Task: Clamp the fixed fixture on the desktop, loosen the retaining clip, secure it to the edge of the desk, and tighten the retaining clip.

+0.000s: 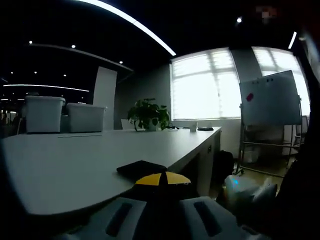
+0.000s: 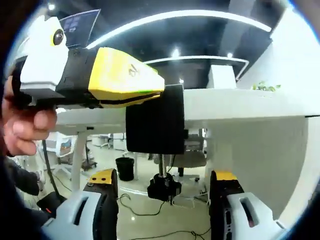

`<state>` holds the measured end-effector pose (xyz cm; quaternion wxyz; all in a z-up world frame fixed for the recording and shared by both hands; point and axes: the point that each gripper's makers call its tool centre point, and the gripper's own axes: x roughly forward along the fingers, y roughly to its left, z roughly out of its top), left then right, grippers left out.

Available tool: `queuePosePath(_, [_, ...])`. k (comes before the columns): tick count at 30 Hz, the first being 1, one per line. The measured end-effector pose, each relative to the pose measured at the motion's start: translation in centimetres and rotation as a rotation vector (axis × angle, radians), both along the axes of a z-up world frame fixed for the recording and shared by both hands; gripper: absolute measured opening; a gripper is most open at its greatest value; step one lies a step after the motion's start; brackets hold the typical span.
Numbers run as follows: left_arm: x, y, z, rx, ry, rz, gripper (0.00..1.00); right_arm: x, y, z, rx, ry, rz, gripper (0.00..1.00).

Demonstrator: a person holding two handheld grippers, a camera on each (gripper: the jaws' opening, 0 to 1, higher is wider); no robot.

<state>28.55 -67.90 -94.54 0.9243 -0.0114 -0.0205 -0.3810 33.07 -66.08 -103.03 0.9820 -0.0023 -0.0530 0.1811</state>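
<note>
Seen from below the desk (image 2: 235, 107) in the right gripper view, the black clamp (image 2: 155, 120) sits over the desk's edge, its body hanging down the front face and its threaded screw ending in a black knob (image 2: 164, 189) underneath. The left gripper (image 2: 150, 90) comes in from the left of this view with its yellow tip pressed against the clamp at desk-edge height; a hand (image 2: 25, 127) grips its white body. It is placed there, by the look of it, to keep the clamp seated on the edge while the screw is worked. Whether its tongs are closed on the clamp or only pushed against it cannot be told from either view.

The right gripper (image 2: 162, 200) rises from below with its tongs spread wide apart — one on each side of the knob, touching neither. This stance suits closing on the knob and turning it, so the step in hand is probably the tightening of the screw.

In the left gripper view, the top plate (image 1: 141, 169) of the clamp lies flat on the desktop (image 1: 75, 160) just ahead of the yellow tip — confirming that the clamp straddles the edge. Bins (image 1: 45, 114) and a potted plant (image 1: 148, 114) stand well apart at the far end.
</note>
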Motion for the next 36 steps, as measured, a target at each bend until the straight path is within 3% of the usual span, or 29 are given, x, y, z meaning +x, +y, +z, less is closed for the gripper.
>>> queuePosePath(1, [0.0, 0.0, 0.0, -0.003, -0.001, -0.004, 0.01, 0.0, 0.0, -0.3, -0.01, 0.009, -0.03, 0.65])
queuePosePath(3, [0.0, 0.0, 0.1, -0.008, 0.002, -0.012, 0.01, 0.1, 0.6, -1.9, -0.015, 0.097, -0.036, 0.67])
queuePosePath(5, [0.0, 0.0, 0.1, -0.005, 0.002, -0.017, 0.01, 0.3, 0.8, -2.4, -0.008, 0.117, -0.038, 0.68])
queuePosePath(8, [-0.1, 0.0, 0.1, -0.005, 0.0, -0.021, 0.01, 0.5, 0.4, -2.5, -0.044, 0.109, -0.057, 0.6])
queuePosePath(11, [-0.1, -0.1, 0.1, -0.002, -0.004, -0.025, 0.01, 0.5, 0.3, -2.0, -0.031, 0.108, -0.059, 0.43])
queuePosePath(14, [-0.1, -0.2, 0.0, 0.006, -0.007, -0.022, 0.01, 0.6, 0.3, -2.2, -0.037, 0.103, -0.065, 0.51])
queuePosePath(17, [-0.1, -0.2, 0.0, 0.011, -0.012, -0.017, 0.01, 0.6, 0.4, -2.2, -0.057, 0.096, -0.062, 0.5])
queuePosePath(21, [-0.1, -0.2, 0.0, 0.007, -0.007, -0.012, 0.01, 1.0, 0.1, -2.2, -0.075, 0.099, -0.079, 0.36])
queuePosePath(28, [-0.1, -0.2, 0.0, 0.004, -0.002, -0.003, 0.02, 1.1, -0.1, -2.3, -0.097, 0.091, -0.078, 0.25])
queuePosePath(33, [0.1, -0.1, -0.2, -0.002, 0.004, 0.006, 0.02, 1.0, -0.1, -2.3, -0.086, 0.11, -0.047, 0.25])
queuePosePath(36, [0.1, -0.2, -0.3, 0.016, -0.002, 0.013, 0.02, 1.0, 0.1, -2.4, -0.101, 0.117, 0.016, 0.24])
